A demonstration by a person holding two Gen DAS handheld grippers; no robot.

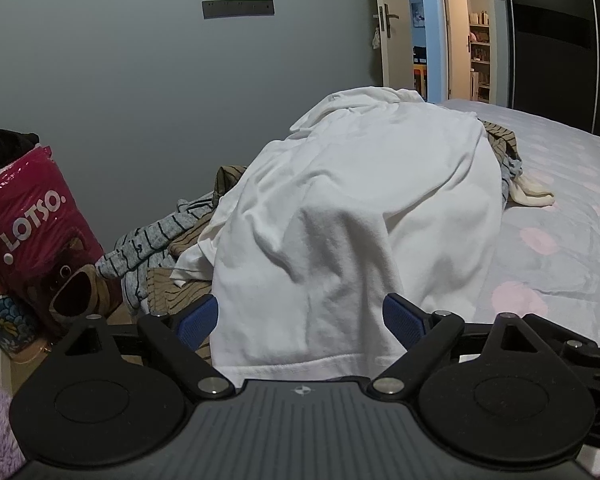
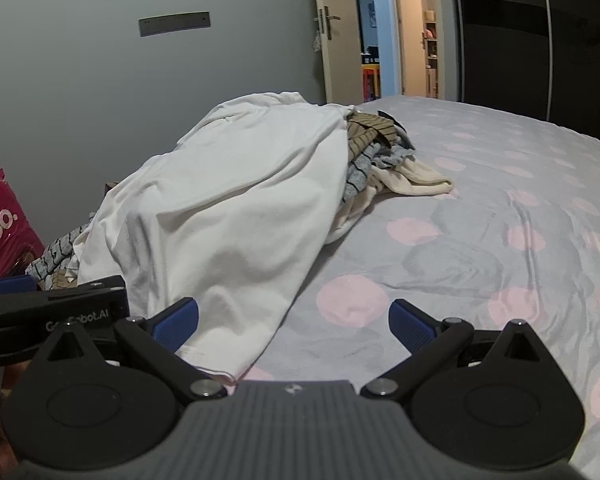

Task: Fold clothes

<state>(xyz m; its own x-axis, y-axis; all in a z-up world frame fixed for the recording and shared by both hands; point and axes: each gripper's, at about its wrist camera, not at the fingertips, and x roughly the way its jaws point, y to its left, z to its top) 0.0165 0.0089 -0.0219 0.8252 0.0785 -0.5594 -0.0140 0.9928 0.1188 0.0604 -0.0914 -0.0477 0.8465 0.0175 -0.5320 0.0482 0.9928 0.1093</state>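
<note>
Beside the clothes pile (image 1: 204, 224), the white shirt (image 1: 360, 216) drapes toward both spread, empty claws, left gripper (image 1: 300, 320) straddling its hem, right gripper (image 2: 294, 326) at its corner, seemingly positioned for grasping.

The big white shirt (image 1: 360, 208) covered most of the clothes pile, so only bits of striped cloth (image 1: 156, 240) stuck out. The pink bag (image 2: 0, 232) was cut off by the right wrist picture's edge. Things on the far shelves (image 1: 480, 60) were too small to tell.
</note>
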